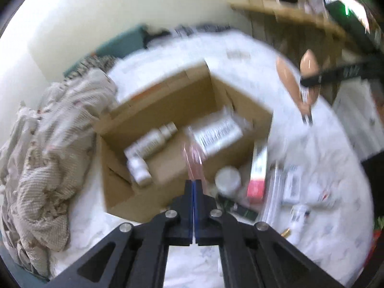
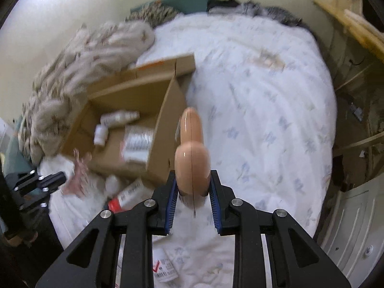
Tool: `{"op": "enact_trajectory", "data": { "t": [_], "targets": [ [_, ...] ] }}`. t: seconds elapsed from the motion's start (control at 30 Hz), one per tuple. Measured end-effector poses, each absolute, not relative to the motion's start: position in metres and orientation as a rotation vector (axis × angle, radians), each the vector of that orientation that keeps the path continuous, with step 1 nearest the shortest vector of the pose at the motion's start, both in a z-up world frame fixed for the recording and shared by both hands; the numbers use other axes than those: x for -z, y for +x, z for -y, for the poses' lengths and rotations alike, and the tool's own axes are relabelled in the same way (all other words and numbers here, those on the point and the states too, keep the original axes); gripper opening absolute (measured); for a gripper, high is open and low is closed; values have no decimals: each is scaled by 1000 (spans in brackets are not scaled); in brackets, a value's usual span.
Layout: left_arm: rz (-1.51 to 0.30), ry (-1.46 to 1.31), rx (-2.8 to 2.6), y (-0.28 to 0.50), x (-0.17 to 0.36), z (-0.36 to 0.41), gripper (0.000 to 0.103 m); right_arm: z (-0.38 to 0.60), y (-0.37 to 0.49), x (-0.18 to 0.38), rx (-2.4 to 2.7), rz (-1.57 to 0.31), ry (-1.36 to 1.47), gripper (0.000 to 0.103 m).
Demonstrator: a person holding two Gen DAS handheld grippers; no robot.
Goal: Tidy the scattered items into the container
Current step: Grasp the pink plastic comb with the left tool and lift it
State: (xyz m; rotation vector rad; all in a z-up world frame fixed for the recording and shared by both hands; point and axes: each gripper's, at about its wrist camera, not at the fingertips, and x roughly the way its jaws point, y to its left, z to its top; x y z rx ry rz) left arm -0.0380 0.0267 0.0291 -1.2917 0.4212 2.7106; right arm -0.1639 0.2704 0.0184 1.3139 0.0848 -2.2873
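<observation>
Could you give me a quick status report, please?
Right gripper shut on peach tube. Left gripper shut on pink wrapper over cardboard box. Path clear.

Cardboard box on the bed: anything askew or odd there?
The cardboard box sits skewed against the crumpled blanket, bottles lying loose inside. A red-ended tube and a white jar lie outside it. No spill or damage is visible through the blur.

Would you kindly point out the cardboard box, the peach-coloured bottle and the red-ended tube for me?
cardboard box [image 2: 163, 129]: right wrist view, on its near side wall.
peach-coloured bottle [image 2: 192, 165]: right wrist view, on its rounded body above the right gripper.
red-ended tube [image 1: 258, 168]: left wrist view, on its white middle.
</observation>
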Motion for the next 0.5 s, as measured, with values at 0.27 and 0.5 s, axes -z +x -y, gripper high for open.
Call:
{"op": "enact_trajectory", "data": {
  "t": [0.27,0.5],
  "targets": [
    [-216,-1173,-2770,-31,-73,-5,0,-274,-166,-42,2334,-2,1221,27],
    [-163,-1171,-2747,-36,-78,7,0,-267,-170,-44,2307,51,1213,27]
  ]
}}
